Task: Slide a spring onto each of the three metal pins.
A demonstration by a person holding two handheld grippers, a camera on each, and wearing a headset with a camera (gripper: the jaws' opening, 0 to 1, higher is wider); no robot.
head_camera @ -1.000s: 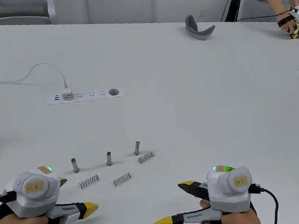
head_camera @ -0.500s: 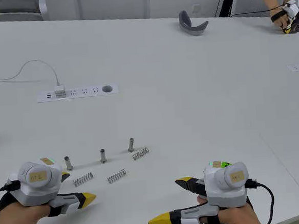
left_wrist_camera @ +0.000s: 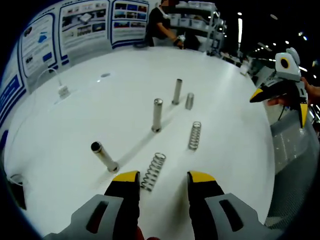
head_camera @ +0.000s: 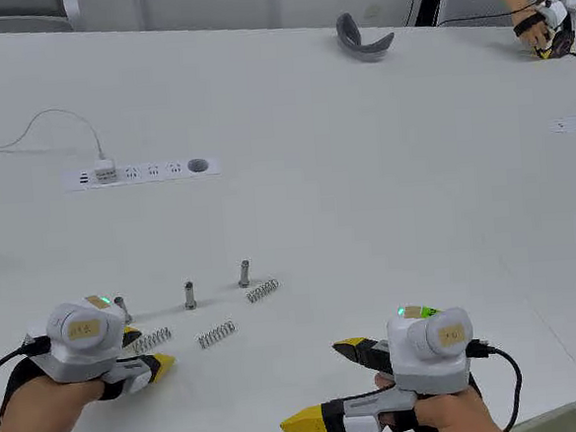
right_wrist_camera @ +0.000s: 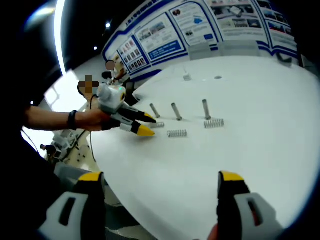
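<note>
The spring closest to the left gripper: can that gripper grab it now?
Probably yes: the left gripper is open, the nearest spring lies flat right at its tips, nothing between them.

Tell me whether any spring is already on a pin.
No, all three springs lie flat on the table beside the bare pins.

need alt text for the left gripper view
The open left gripper points at a spring lying on the white table, beside three standing metal pins and two more springs; the right gripper hovers at far right.
</note>
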